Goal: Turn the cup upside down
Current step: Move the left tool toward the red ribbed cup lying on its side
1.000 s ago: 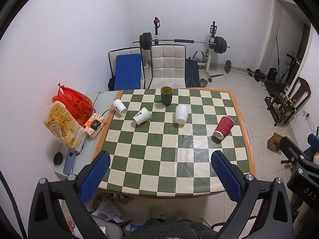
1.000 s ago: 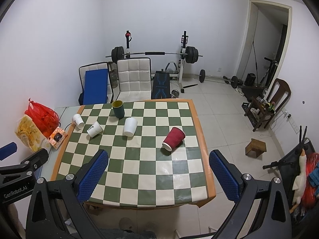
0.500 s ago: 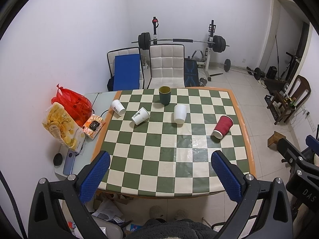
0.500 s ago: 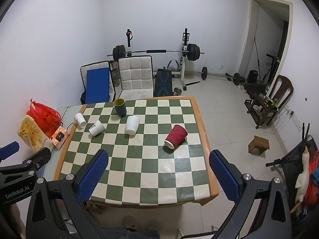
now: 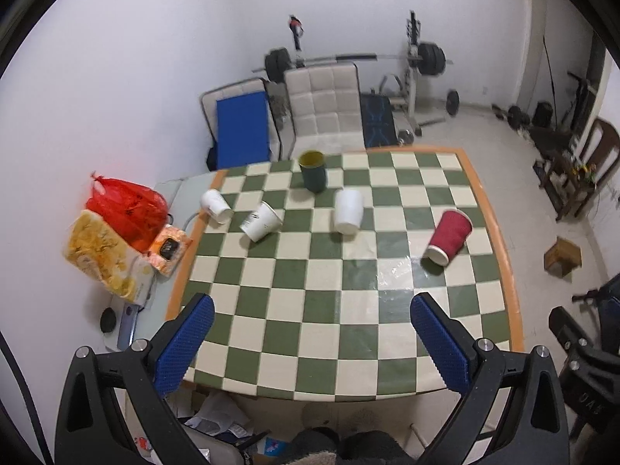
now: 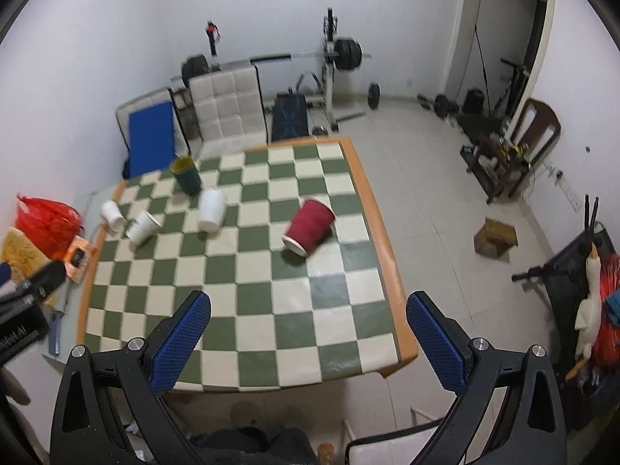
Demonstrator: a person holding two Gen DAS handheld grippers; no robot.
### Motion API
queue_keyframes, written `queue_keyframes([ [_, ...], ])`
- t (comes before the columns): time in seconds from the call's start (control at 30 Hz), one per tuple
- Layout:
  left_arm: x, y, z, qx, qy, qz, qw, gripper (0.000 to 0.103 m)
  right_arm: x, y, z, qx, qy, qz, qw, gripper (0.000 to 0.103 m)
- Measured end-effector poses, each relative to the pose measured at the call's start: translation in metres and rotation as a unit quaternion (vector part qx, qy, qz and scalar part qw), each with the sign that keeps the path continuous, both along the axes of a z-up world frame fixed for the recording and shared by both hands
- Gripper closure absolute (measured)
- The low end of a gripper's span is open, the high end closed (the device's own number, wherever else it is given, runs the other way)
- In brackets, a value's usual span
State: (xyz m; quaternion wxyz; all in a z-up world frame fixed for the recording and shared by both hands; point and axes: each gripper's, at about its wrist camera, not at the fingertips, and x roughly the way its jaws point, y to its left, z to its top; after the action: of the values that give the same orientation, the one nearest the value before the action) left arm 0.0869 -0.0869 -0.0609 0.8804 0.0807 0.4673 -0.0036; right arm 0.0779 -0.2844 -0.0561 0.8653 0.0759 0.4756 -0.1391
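A red paper cup (image 5: 449,235) (image 6: 310,224) lies on its side on the right part of the green-and-white checkered table (image 5: 333,310) (image 6: 248,294). Three white cups lie or stand further left: one (image 5: 348,211) (image 6: 211,209) mid-table, one (image 5: 260,221) (image 6: 143,226) tipped, one (image 5: 216,206) (image 6: 111,215) at the left edge. A dark green cup (image 5: 314,170) (image 6: 186,175) stands upright at the far side. My left gripper (image 5: 310,345) and right gripper (image 6: 308,341) are both open and empty, high above the table's near edge.
A red bag (image 5: 126,205), a yellow snack bag (image 5: 102,257) and an orange packet (image 5: 168,250) sit on a side surface left of the table. Chairs (image 5: 323,104) and a barbell rack (image 5: 418,62) stand behind. A small wooden stool (image 6: 496,238) is on the floor at right.
Both grippers tilted and shifted, so the table now appears rotated and nearer in both views. The cups have not moved. Both grippers stay open.
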Motion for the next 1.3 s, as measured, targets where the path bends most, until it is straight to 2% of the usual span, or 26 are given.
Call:
queue_keyframes([
  [0.23,0.039,-0.045,-0.053,0.019,0.042,-0.043,0.998,0.0,0.026,-0.046,-0.078,0.0,0.063,-0.034,0.997,0.001],
  [0.37,0.061,-0.064,-0.078,0.029,0.065,-0.069,0.9951,0.0,0.041,-0.06,-0.108,0.003,0.087,-0.055,0.995,0.001],
  [0.7,0.133,-0.093,-0.147,0.054,0.134,-0.124,0.9817,0.0,0.084,-0.079,-0.192,0.035,0.161,-0.101,0.981,0.001],
  [0.9,0.177,-0.109,-0.181,0.069,0.161,-0.144,0.9739,0.0,0.114,-0.084,-0.242,0.044,0.207,-0.12,0.97,0.001],
  [1.07,0.213,-0.132,-0.209,0.067,0.193,-0.167,0.9646,0.0,0.135,-0.091,-0.278,0.037,0.24,-0.136,0.961,0.001],
  [1.3,0.242,-0.182,-0.242,0.056,0.242,-0.22,0.9434,0.0,0.149,-0.107,-0.318,0.017,0.299,-0.152,0.942,0.001],
])
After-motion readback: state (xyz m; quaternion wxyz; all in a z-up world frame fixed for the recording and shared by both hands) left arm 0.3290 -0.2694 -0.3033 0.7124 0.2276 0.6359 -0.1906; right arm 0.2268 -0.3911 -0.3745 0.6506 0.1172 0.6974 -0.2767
